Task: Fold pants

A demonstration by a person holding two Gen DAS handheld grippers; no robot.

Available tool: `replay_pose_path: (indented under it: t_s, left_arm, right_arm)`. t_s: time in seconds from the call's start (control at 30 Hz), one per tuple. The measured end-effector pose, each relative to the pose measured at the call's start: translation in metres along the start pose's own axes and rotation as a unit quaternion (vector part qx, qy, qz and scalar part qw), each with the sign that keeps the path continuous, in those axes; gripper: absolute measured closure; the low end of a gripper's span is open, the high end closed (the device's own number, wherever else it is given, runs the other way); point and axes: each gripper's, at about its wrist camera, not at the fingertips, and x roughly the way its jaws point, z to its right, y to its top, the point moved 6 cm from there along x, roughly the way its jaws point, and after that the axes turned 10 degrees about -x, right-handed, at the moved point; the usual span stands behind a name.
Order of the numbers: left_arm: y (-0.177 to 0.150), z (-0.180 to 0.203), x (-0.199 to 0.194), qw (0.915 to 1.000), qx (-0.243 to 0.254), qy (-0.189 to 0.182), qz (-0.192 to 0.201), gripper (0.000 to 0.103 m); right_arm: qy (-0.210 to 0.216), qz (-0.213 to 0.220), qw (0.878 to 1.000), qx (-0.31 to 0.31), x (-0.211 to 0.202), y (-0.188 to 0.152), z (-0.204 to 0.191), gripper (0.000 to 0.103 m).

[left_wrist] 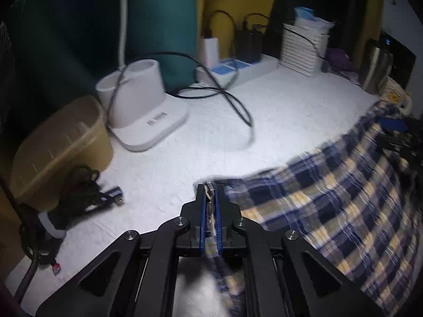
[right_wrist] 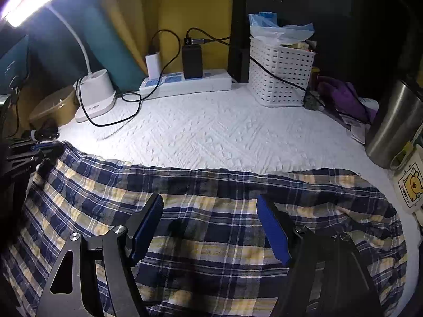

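- jaws first, left wrist view: left gripper (left_wrist: pixel 210 192) pinched tight on a corner edge of the plaid pants (left_wrist: pixel 330 198), a strip of cloth showing between the blue pads and trailing down under them. probably clamped there so the corner can be carried over for a fold.
- same view: pants drape off to the right over the white quilted cover (left_wrist: pixel 201 132); lamp base (left_wrist: pixel 142 111), tan tub (left_wrist: pixel 60 148) and loose black cable (left_wrist: pixel 232 103) sit clear of the cloth.
- right wrist view: right gripper (right_wrist: pixel 210 219) spread wide above the pants (right_wrist: pixel 211 237), nothing between the pads, likely lining up a grab on the far edge.
- only this view shows the whole spread of the pants, the white basket (right_wrist: pixel 280 74), power strip (right_wrist: pixel 185 82) and steel cup (right_wrist: pixel 394 121); the pinch itself shows only in the left view.
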Motion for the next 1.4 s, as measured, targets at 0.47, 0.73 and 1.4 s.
replay_pose_path:
  t_s: [0.47,0.73,1.4]
  left_arm:
    - [-0.029,-0.005,-0.059,0.9959,-0.079,-0.037,-0.024,0.049]
    - [-0.09,0.034,-0.077,0.9949,-0.056,-0.047,-0.07,0.05]
    - [-0.111,0.108,-0.122,0.9972,-0.014,-0.072,-0.01,0.05]
  right_arm:
    - [-0.007,-0.001,1.0,0.021,-0.015,-0.02,0.003,0.028]
    - [0.01,-0.006,1.0,0.002,-0.038,-0.045,-0.019,0.028]
    - [0.001,-0.005,1.0,-0.015,-0.077,-0.1,-0.048,0.025]
